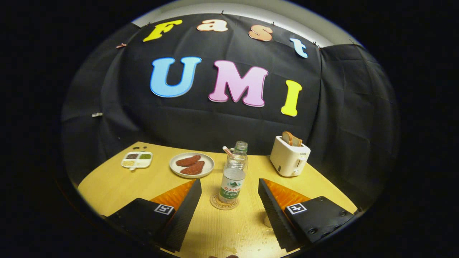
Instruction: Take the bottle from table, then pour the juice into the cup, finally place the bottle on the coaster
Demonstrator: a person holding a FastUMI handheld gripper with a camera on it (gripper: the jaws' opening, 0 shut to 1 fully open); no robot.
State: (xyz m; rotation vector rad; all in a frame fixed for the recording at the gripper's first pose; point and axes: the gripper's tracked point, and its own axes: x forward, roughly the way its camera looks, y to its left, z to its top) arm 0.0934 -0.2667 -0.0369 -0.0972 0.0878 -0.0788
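A clear plastic bottle (233, 175) with a green-and-white label stands upright on a round coaster (224, 203) on the wooden table (118, 182). It has no cap on. Right behind the bottle is a clear cup (243, 162) with a pink straw (227, 151), mostly hidden by the bottle. My gripper (229, 182) is open, its fingers wide apart on either side of the bottle and not touching it. The bottle stands level with the fingertips, in the gap between them.
A white plate (175, 168) with reddish-brown patties lies beyond the left finger. Further left is a small divided dish (136, 160). A white toaster (289, 160) with bread stands beyond the right finger. Small wet drops (247, 242) dot the table near me.
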